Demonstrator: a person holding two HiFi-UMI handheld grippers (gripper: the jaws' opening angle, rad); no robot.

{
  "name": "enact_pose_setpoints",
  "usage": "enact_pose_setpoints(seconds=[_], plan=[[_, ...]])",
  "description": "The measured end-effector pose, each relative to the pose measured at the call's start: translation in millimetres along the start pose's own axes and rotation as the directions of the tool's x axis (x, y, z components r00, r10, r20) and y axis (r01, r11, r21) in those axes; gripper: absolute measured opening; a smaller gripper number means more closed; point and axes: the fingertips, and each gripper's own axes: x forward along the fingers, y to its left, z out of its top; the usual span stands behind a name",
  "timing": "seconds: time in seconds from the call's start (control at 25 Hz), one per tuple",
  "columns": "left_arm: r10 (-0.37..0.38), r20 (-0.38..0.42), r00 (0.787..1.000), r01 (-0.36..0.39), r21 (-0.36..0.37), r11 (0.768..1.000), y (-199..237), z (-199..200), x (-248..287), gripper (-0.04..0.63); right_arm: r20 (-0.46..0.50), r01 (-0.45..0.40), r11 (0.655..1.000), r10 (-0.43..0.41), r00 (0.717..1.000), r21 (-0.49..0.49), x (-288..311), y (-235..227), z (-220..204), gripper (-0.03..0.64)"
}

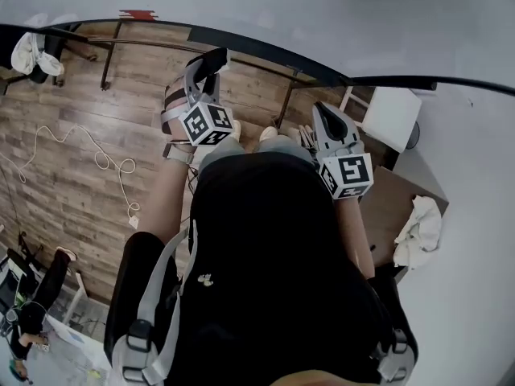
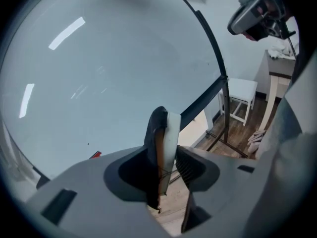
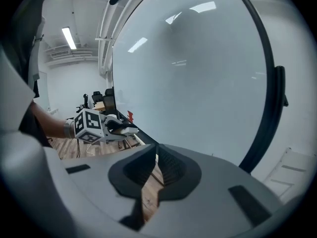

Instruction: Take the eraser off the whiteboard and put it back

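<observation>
**Eraser off the whiteboard, held in the left gripper**

Location: the eraser (image 2: 166,133) sits between the jaws of the left gripper (image 1: 206,59), in front of the lower part of the whiteboard (image 2: 99,58). Seen from the right gripper view, it appears clear of the whiteboard's face and close to its bottom edge. The exact gap cannot be judged.

Grip: the left jaws are partly closed and clamp the eraser edge-on across its thickness. A pale hard layer lies against one jaw and a dark layer against the other.

Right gripper (image 3: 156,150): its jaws are together with nothing between them. It hangs in front of the whiteboard, further along the bottom edge.

Handling assessment: the eraser looks small and light, so it should carry easily. The pale back seems stiff, while the dark side is probably soft felt that gives under pressure. A firmer hold would be across the hard sides, leaving the felt face free to meet the whiteboard. Whether it sticks by magnet is not visible. An edge-on hold risks the eraser twisting on contact.
</observation>
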Motion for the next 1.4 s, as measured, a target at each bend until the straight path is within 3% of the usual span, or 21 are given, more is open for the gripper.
enact_pose_setpoints(seconds=[0.2,0.44,0.56,0.76,0.92,1.2,1.4], plan=[[0.042,-0.004,0.999,-0.042,-0.158,0.987,17,-10,-33,0.179,0.012,-0.085,0.995,0.085,0.996,-0.043,15,16,17,0.025],[0.082,0.003,0.997,-0.076,-0.331,0.941,29,-17,-74,0.178,0.03,-0.174,0.981,0.177,0.984,-0.087,30,36,40,0.025],[0.088,0.005,0.996,-0.079,-0.407,0.91,31,-22,-93,0.176,0.037,-0.215,0.971,0.22,0.975,-0.105,35,48,48,0.025],[0.126,0.024,0.992,-0.093,-0.538,0.838,38,-24,-130,0.175,0.045,-0.292,0.948,0.3,0.953,-0.13,42,67,60,0.025],[0.152,0.043,0.987,-0.095,-0.608,0.788,52,-26,-154,0.173,0.047,-0.335,0.931,0.345,0.937,-0.145,47,83,74,0.025],[0.193,0.09,0.977,-0.079,-0.686,0.723,59,-20,-192,0.17,0.06,-0.398,0.904,0.411,0.91,-0.159,42,103,82,0.025],[0.211,0.112,0.971,-0.07,-0.713,0.697,60,-16,-208,0.17,0.078,-0.424,0.891,0.44,0.895,-0.163,38,109,86,0.025]])
